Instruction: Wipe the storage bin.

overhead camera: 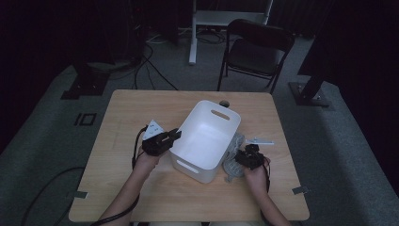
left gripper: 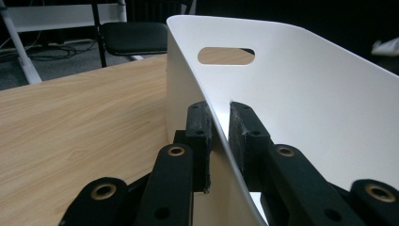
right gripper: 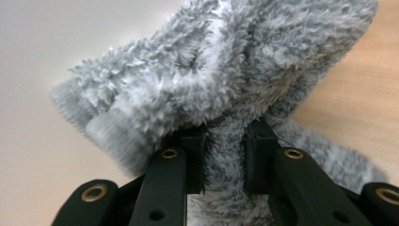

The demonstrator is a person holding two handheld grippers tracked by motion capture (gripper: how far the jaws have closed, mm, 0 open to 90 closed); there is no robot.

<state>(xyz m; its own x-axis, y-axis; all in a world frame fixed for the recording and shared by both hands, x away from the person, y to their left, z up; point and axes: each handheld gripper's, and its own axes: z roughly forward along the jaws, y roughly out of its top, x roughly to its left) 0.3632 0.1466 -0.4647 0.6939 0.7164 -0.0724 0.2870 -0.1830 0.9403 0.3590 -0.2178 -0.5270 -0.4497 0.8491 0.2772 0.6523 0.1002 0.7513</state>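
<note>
Right gripper view: fuzzy grey sock (right gripper: 235, 80) hides jaw pads

Dim lab: stand bases (overhead camera: 310, 96), floor cables (overhead camera: 150, 70), folding chair (overhead camera: 256, 49).

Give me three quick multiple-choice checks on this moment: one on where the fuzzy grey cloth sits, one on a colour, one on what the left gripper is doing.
1. Where is the fuzzy grey cloth?
A. inside the bin
B. on the table beside the bin's right wall
C. on the chair

2. What colour is the bin?
A. white
B. blue
C. black

3. What state is the left gripper in?
A. wide open above the table
B. shut on the cloth
C. shut on the bin's wall

Answers:
1. B, the high view shows it on the table against the bin's right side, pinched by the right gripper.
2. A, its walls and floor are white in the high view and the left gripper view.
3. C, the thin white wall runs between its two pads.
</note>
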